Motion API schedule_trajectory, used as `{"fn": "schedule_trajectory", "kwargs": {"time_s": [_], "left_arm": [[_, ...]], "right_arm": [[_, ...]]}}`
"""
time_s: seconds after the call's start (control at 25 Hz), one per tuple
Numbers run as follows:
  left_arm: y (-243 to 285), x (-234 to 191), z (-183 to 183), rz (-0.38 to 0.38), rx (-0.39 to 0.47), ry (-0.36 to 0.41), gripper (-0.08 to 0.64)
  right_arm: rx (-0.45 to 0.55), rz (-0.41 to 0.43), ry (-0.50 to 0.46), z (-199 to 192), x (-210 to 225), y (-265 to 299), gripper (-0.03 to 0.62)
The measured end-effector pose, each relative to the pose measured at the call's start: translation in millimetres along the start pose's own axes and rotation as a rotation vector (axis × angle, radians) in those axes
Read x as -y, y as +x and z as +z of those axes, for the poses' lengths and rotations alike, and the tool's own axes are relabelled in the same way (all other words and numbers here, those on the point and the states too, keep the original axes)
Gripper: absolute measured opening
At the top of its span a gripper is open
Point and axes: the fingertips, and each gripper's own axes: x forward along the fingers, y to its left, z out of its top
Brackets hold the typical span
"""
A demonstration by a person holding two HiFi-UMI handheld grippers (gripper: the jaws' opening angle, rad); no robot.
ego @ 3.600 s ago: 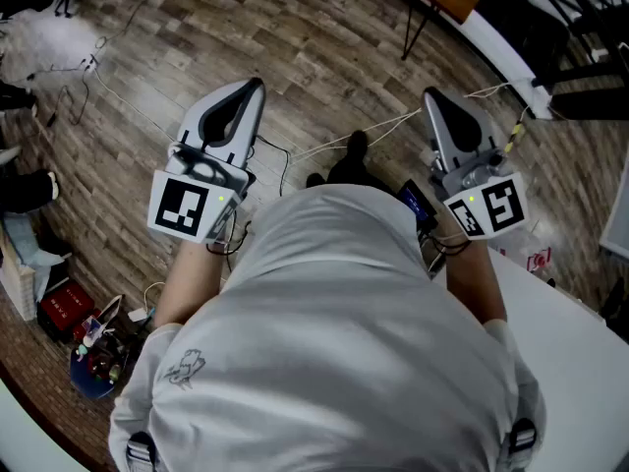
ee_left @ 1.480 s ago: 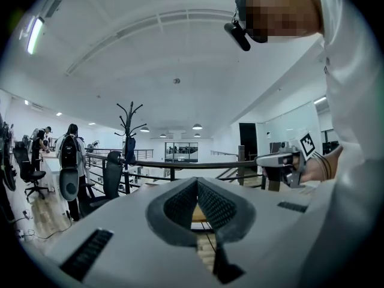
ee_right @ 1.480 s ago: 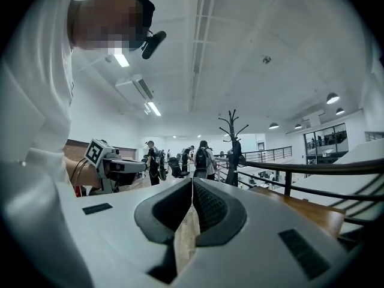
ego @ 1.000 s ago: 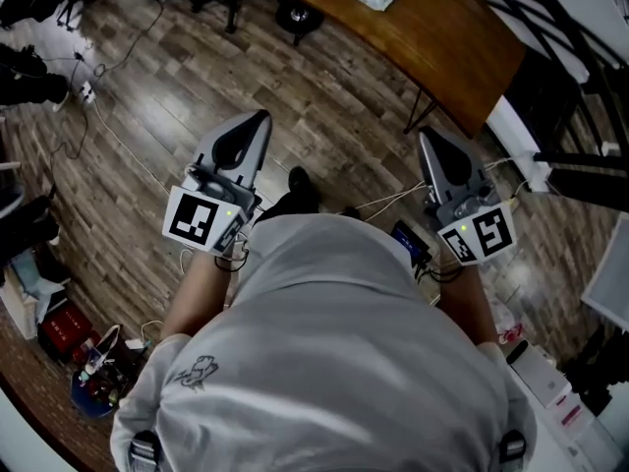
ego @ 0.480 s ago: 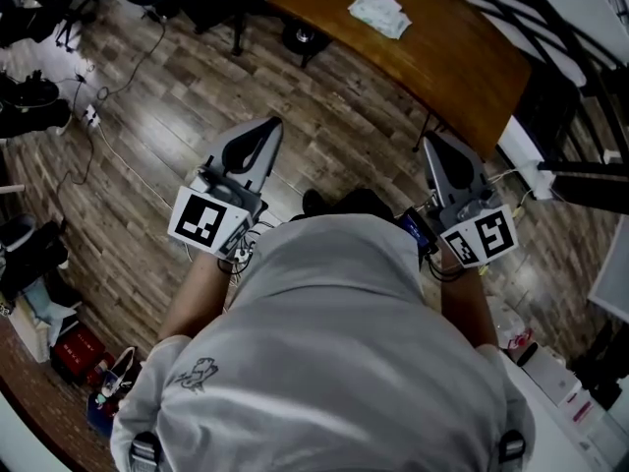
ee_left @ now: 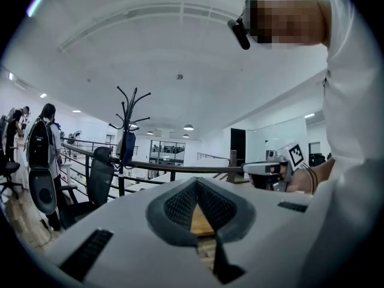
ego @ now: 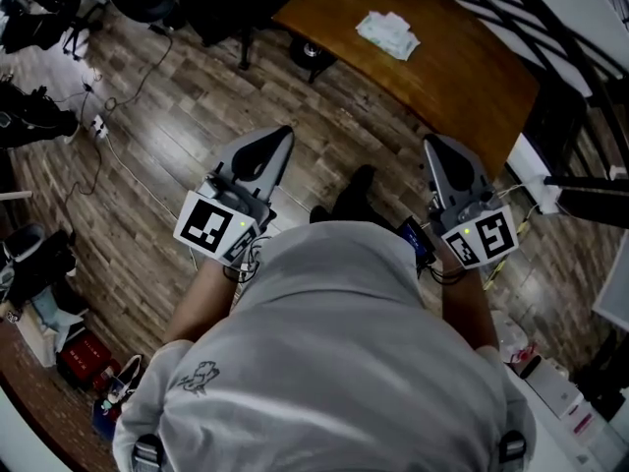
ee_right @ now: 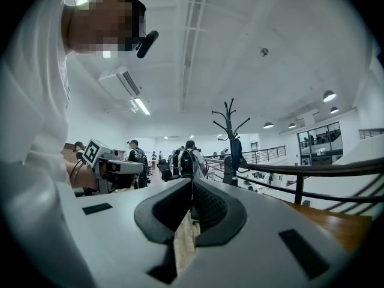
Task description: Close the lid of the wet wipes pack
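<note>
At twelve o'clock in the head view, on the wooden table [ego: 462, 72], lies the wet wipes pack [ego: 386, 34], well apart from both tongs. Whether its lid stands open is too small to tell. Left tongs [ego: 279, 138], at ten o'clock of the person's torso, and right tongs [ego: 434, 146], at two o'clock, point level toward the table. Each pair is clenched, pad tips meeting, with nothing between them. Step in hand, as judged: the approach. To do it well, bring both tongs over the table edge before lowering. Steady the pack body with one pair and press the lid flat with the closed tip of the other, so that the pack does not slide. Count: one pack, one table, two tongs, one coat stand [ee_left: 131, 110].
</note>
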Motion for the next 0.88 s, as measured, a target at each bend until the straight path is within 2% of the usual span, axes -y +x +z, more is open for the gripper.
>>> {"fn": "schedule_trajectory", "kwargs": {"time_s": [0.44,0.88], "left_arm": [[77.6,-25.8,11.5,-0.005,-0.033,0.066,0.012],[209.7,-21.9,28.6,-0.077,-0.01,0.071,0.012]], "right_arm": [[0.019,-0.004,-0.005,13.3,79.6,31.7,0.034],[0.002,-0.007,-0.026,24.0,184.0,32.8,0.034]]}}
